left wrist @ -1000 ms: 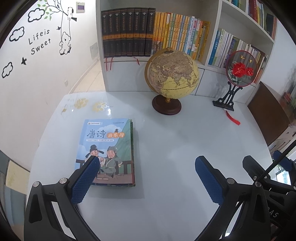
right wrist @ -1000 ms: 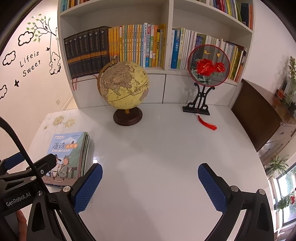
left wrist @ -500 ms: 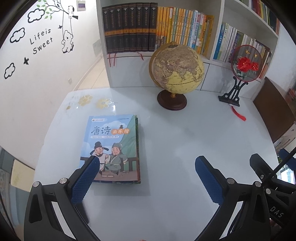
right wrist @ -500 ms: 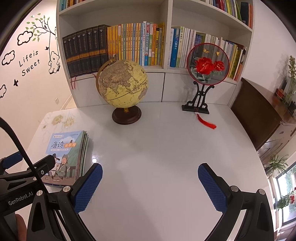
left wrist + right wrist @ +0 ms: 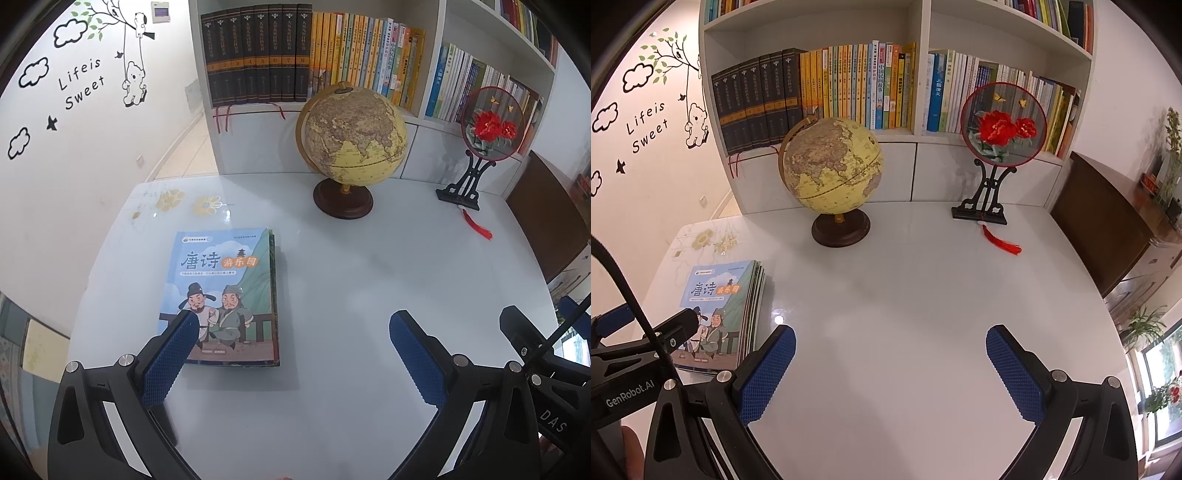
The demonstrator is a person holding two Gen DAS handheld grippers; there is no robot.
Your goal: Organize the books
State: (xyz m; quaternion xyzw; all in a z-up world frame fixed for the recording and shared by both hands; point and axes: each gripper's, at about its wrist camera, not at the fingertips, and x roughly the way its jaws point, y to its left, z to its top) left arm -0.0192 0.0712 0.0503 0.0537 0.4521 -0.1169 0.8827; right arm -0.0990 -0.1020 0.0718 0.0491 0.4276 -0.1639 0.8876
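Observation:
A flat stack of thin books (image 5: 225,291) with a blue cartoon cover lies on the white table (image 5: 351,288), left of centre. It also shows in the right wrist view (image 5: 720,314) at the left. My left gripper (image 5: 295,332) is open and empty above the table; its left finger (image 5: 170,354) overlaps the stack's near left corner. My right gripper (image 5: 890,358) is open and empty above bare table, to the right of the stack. The left gripper's body (image 5: 635,354) shows at the left edge of the right wrist view.
A yellow globe (image 5: 351,140) on a brown base stands at the back centre. A round red flower fan on a black stand (image 5: 491,125) with a red tassel (image 5: 476,225) is at the back right. A bookshelf (image 5: 849,88) full of books is behind. A brown cabinet (image 5: 1115,221) is right.
The left wrist view has shifted: the stack, globe and fan now sit further right and lower in it, so my left gripper has swung left. The right gripper has barely moved.

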